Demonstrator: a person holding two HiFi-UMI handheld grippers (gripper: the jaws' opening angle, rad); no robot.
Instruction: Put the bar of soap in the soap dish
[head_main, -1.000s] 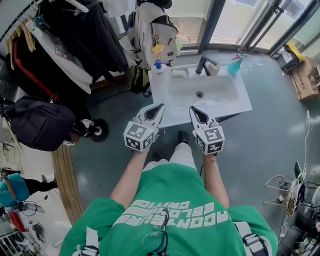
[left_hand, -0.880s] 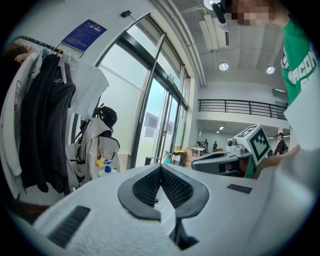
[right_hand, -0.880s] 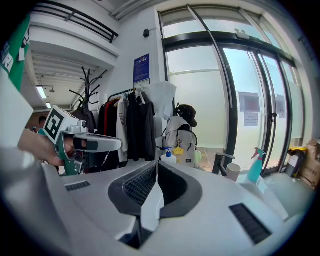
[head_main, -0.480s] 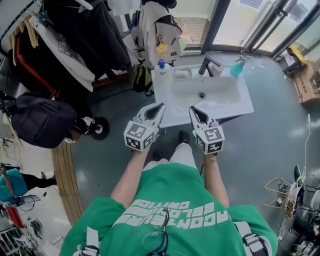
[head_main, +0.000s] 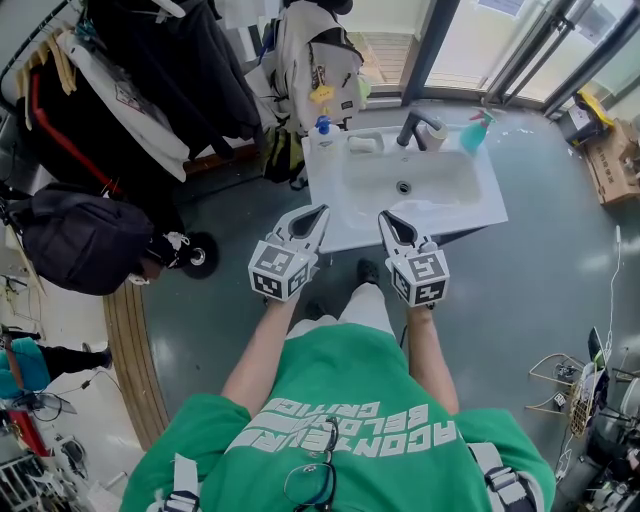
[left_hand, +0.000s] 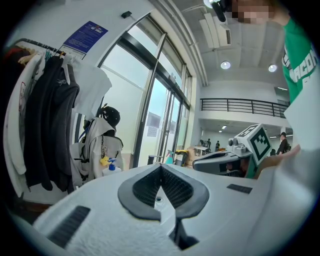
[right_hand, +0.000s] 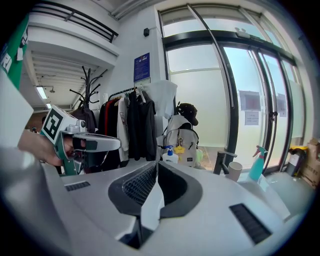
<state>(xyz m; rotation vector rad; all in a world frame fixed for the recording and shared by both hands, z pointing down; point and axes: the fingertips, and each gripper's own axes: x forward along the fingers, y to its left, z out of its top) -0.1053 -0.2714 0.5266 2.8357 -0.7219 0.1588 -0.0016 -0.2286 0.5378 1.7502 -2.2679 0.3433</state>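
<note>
The left hand-held gripper (head_main: 320, 213) and the right hand-held gripper (head_main: 386, 219) hang side by side at the near edge of the sink (head_main: 470, 205) - the 2 of them closed, jaws together with nothing between. The soap (head_main: 362, 145) is a pale block on the sink's back rim, between the pump bottle (head_main: 322, 130) and the tap (head_main: 410, 128), well apart from both grippers - too small to tell whether a dish lies under it.

From the head view, I can't separate soap from dish: the pale lump (head_main: 362, 145) on the upper rim of the sink (head_main: 455, 208) is too small. In the right gripper view, my right tongs (right_hand: 157, 163) hide it.
</note>
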